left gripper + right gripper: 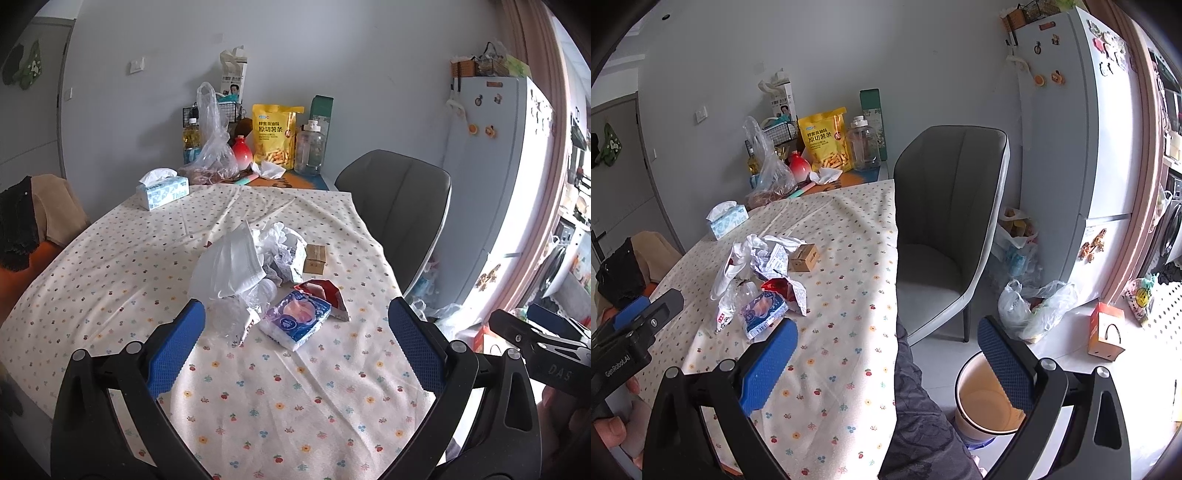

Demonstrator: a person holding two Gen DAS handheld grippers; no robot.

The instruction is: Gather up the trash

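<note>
Left gripper [295,347]: jaws spread wide, holding nothing, blue textured pads, hovering over the tablecloth just short of the trash.
Tissue box [162,192]: blue-and-white carton, a white tissue poking out of its top, far left of the table.
Trash pile [266,273]: mid-table; white face mask [229,266], crumpled paper, clear crinkled plastic, a blue-and-pink soft tissue pack [295,319], a torn red wrapper [325,295] touching it.
Small cardboard box [315,257]: brown, closed, just beside the pile.
Tablecloth [258,398]: cream fabric, small flower print, creased.
Right gripper [886,354]: jaws wide apart, empty, over the table edge.
Chair [945,206]: grey, smooth, curved back.
Bin [982,402]: round, white rim, tan inside, on the floor; nothing visible in it.
Plastic bag [1034,306]: translucent, bulging, contents unclear.
</note>
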